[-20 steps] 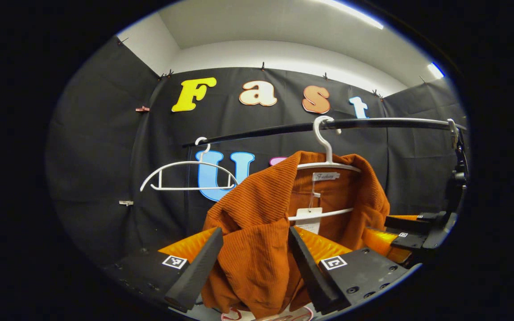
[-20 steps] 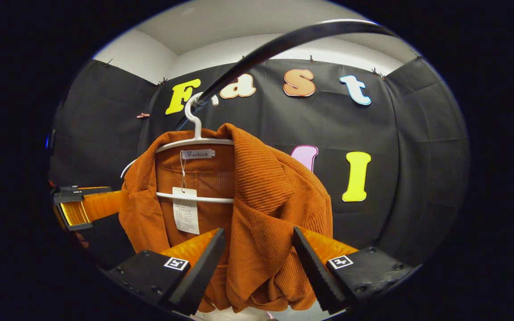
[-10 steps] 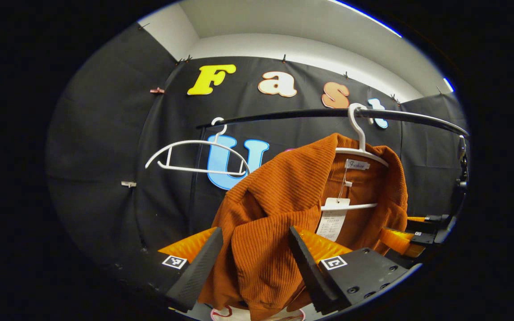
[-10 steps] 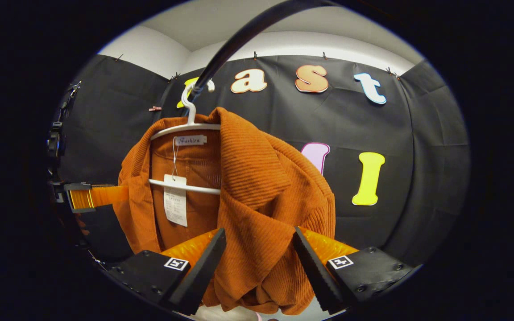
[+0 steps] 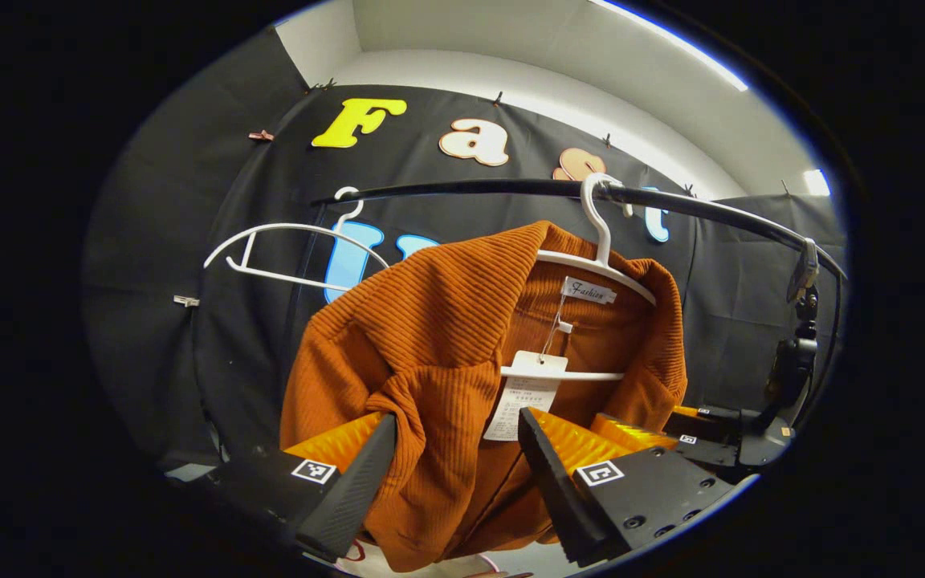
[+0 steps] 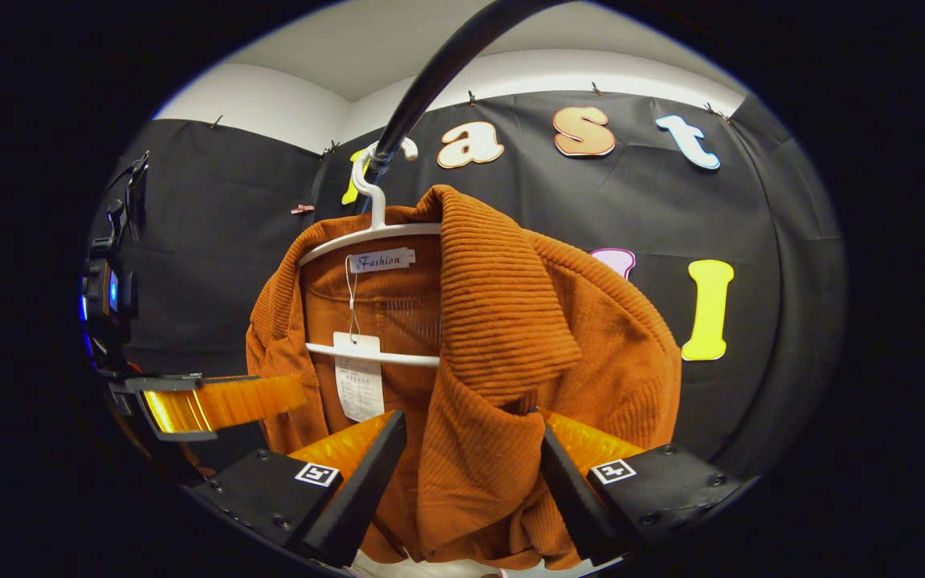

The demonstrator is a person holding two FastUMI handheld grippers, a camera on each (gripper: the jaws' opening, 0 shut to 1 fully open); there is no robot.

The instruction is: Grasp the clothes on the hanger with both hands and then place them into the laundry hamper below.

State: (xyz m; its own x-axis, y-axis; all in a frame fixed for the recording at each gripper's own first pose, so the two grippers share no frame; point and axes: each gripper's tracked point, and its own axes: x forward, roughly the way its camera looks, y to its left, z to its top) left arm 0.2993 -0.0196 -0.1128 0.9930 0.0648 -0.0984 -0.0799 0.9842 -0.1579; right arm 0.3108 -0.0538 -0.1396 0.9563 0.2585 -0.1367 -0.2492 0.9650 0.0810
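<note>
Straddling a bunched fold of the rust-orange ribbed garment [image 5: 446, 337], the left hand-held gripper [image 5: 456, 474] has its two fingers set apart with cloth filling the gap between them; whether both press on the fabric cannot be told. In the left gripper view the garment's paper tag [image 5: 523, 397] dangles just above the finger at 5 o'clock. The right hand-held gripper [image 6: 470, 482] stands likewise, its fingers either side of the other front panel below the turned collar, and its grip is just as uncertain.

The garment hangs on a white hanger [image 5: 599, 257] whose hook is over the black rail [image 5: 462, 189]; the hanger's lower bar crosses the open neck. An empty white hanger [image 5: 286, 249] hangs farther along the same rail, toward 10 o'clock in the left gripper view, apart from the garment. At 4 o'clock in that view the right hand-held gripper shows beside the garment's far edge. In the right gripper view the left hand-held gripper [image 6: 213, 401] reaches in from 8 o'clock, touching the garment's side, and the rail [image 6: 430, 76] runs up toward 12 o'clock.
</note>
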